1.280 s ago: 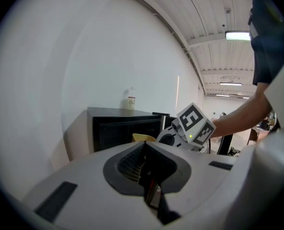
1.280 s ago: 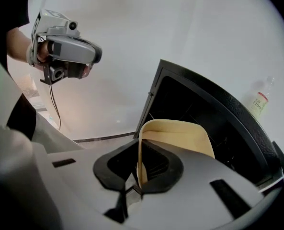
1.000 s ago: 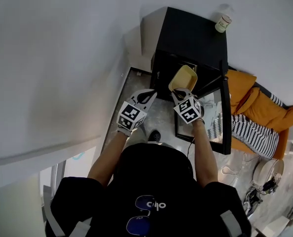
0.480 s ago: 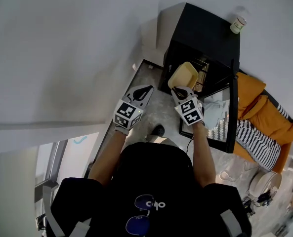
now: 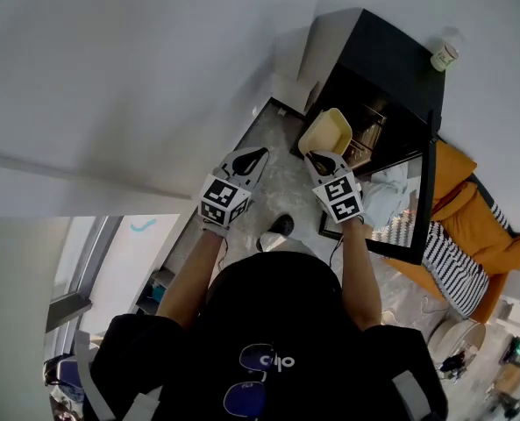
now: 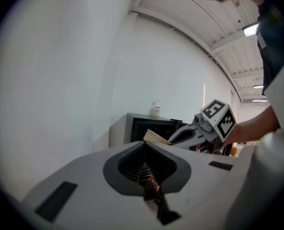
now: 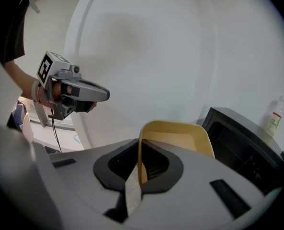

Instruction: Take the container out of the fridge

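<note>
A shallow yellow container (image 5: pixel 327 132) hangs in the air just outside the open black fridge (image 5: pixel 391 60), tilted on edge. My right gripper (image 5: pixel 321 160) is shut on its near rim, and in the right gripper view the container (image 7: pixel 177 140) stands up from between the jaws of that right gripper (image 7: pixel 139 174). My left gripper (image 5: pixel 249 159) floats to the left of it, shut with nothing in it. In the left gripper view the left gripper (image 6: pixel 149 181) points toward the fridge (image 6: pixel 146 126), with the container (image 6: pixel 156 137) beyond it.
The fridge door (image 5: pixel 422 200) stands open to the right. A small bottle (image 5: pixel 445 56) sits on top of the fridge. An orange cushion (image 5: pixel 479 226) and a striped cloth (image 5: pixel 452 266) lie beyond the door. A white wall (image 5: pixel 110 77) runs along the left.
The container has come away from the fridge opening with my right gripper still shut on it. My left gripper stayed alongside, shut.
</note>
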